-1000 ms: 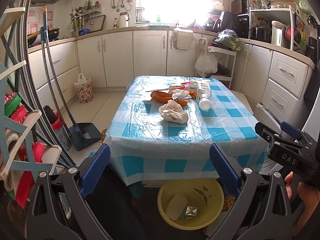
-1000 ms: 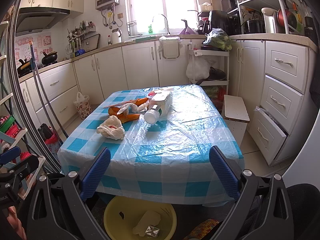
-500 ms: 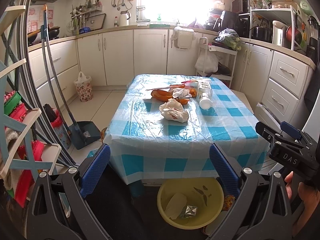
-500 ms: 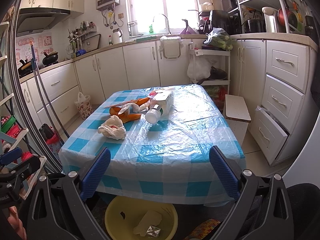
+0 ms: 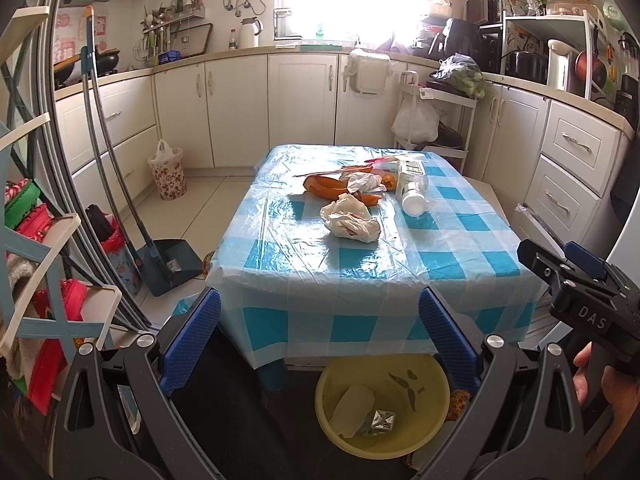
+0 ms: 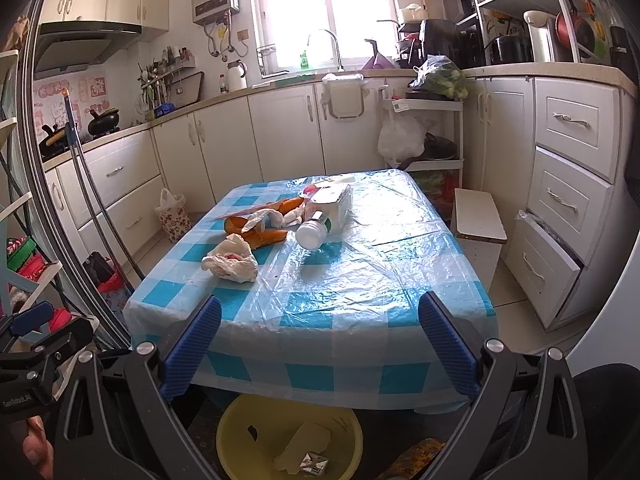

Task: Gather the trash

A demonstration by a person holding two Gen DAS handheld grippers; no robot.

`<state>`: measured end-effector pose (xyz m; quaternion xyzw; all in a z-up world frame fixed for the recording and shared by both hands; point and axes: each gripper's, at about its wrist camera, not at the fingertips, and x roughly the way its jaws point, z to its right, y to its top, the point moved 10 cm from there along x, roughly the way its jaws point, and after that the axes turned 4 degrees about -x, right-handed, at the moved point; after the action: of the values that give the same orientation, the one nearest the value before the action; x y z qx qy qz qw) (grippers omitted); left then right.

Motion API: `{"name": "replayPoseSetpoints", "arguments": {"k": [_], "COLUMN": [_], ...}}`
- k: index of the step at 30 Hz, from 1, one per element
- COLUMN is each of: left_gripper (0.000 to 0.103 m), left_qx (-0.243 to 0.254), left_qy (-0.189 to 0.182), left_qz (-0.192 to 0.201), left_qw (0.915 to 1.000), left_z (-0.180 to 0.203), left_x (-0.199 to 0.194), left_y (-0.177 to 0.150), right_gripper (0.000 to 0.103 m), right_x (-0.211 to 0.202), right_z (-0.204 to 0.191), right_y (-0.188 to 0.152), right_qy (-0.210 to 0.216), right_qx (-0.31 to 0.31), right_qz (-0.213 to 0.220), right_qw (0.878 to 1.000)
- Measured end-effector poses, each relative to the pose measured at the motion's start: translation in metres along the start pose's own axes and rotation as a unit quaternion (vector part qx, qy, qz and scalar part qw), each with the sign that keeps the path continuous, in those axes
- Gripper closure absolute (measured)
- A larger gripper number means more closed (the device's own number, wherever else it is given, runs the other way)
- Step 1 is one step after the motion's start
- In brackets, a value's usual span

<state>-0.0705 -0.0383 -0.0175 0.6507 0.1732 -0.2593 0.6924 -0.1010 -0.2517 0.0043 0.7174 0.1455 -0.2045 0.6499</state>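
Trash waits in a loose cluster on the far half of the desk (image 5: pixel 360 268), which wears a blue-checked plastic cover. From the left wrist view, the left gripper (image 5: pixel 320 340) hangs short of the near desk edge with its blue fingers (image 5: pixel 192 336) spread wide and nothing between them; the crumpled tissue wad (image 5: pixel 352 220) lies nearest, with orange peels (image 5: pixel 324 186) and a second tissue (image 5: pixel 364 182) just behind it, and a white bottle (image 5: pixel 412 196) on its side to the right beside a carton (image 5: pixel 408 168). A yellow basin (image 5: pixel 380 404) sits on the floor under the near edge, already holding a paper scrap and a small foil packet; the right gripper's body shows at the frame's right edge. From the right wrist view, the right gripper (image 6: pixel 320 340) is likewise wide apart and empty, low before the desk, with the bottle (image 6: pixel 314 232) almost straight ahead and the tissue wad (image 6: pixel 232 260) off to the left; the basin (image 6: pixel 256 424) lies directly below. The step in hand looks like reaching for the next piece. To do it well, I would send the left gripper to the wad and close on its bulkiest fold, keeping the lower finger from snagging the slippery plastic cover; the bottle would suit the right gripper, gripped across its body rather than its cap so that it cannot roll away.
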Motion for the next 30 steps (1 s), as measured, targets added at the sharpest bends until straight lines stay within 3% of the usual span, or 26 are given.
{"name": "replayPoseSetpoints", "arguments": {"k": [16,24,30], "left_gripper": [0.007,0.007,0.007], "left_qx": [-0.025,-0.059,-0.053], "left_qy": [0.020,0.040,0.031], "left_qz": [-0.026,-0.026,-0.021], "left_qw": [0.9991,0.9971,0.9979], "left_z": [-0.030,-0.072,-0.082], "left_x": [0.047,0.081,0.104], "left_y": [0.011,0.039,0.064], "right_gripper": [0.008,0.008,0.008], "right_x": [0.020,0.043,0.075], "right_z": [-0.015,-0.045,-0.080], "right_y": [-0.004,-0.003,0.002], "right_qy": [0.043,0.079,0.119], "right_qx": [0.018,-0.015,-0.057], "right_qz": [-0.025,-0.054,-0.083], "right_qw": [0.999,0.995,0.988]}}
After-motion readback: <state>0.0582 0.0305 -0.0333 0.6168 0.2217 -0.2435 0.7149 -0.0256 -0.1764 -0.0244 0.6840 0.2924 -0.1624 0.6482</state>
